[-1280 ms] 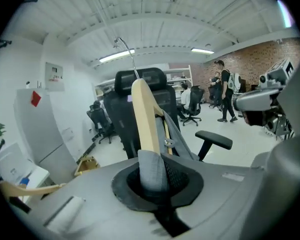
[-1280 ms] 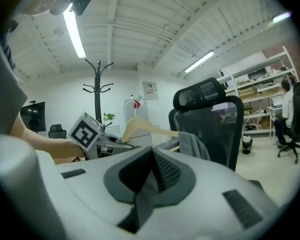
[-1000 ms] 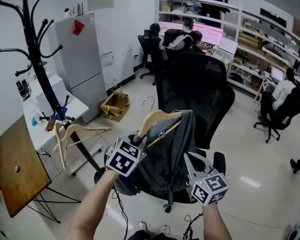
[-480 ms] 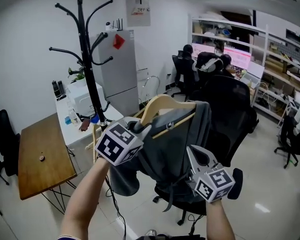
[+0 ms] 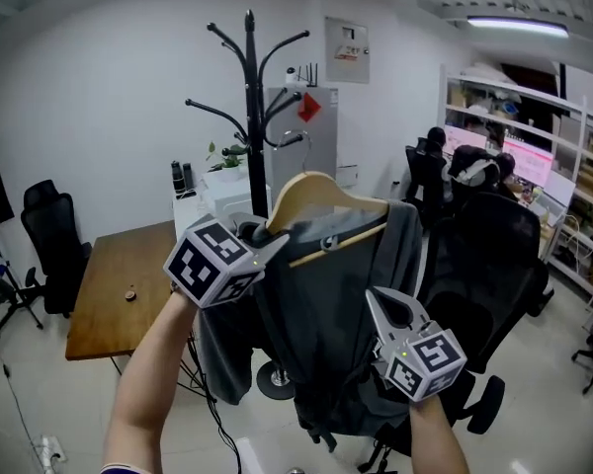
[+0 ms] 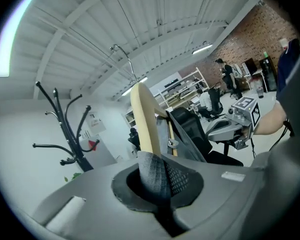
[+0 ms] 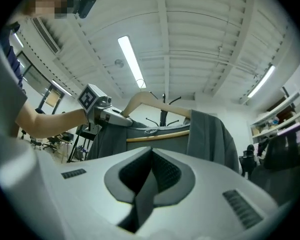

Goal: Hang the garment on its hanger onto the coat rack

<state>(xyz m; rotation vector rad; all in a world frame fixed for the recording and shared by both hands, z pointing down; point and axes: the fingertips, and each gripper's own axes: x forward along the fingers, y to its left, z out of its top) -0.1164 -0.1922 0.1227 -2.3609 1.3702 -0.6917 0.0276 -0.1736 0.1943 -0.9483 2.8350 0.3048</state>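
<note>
A wooden hanger [image 5: 321, 192] carries a dark grey garment [image 5: 326, 304], held up in the air. My left gripper [image 5: 274, 249] is shut on the hanger's left arm; in the left gripper view the wood [image 6: 145, 124] rises from between the jaws, with its metal hook [image 6: 122, 54] above. My right gripper [image 5: 375, 297] is shut with nothing in it, its tip against the front of the garment. The black coat rack [image 5: 249, 97] stands behind and left of the hanger, its curved arms bare. The right gripper view shows the hanger [image 7: 155, 99] and garment [image 7: 210, 134] in front of the rack.
A wooden table [image 5: 128, 289] stands left of the rack's base, with a white table and a grey fridge [image 5: 311, 146] behind. A black office chair [image 5: 484, 255] is just right of the garment, another [image 5: 54, 245] at far left. People sit at desks at the back right.
Both grippers have lifted the hanger and garment up off the office chair. The view has swung left and up, so the coat rack now stands right behind the hanger.
</note>
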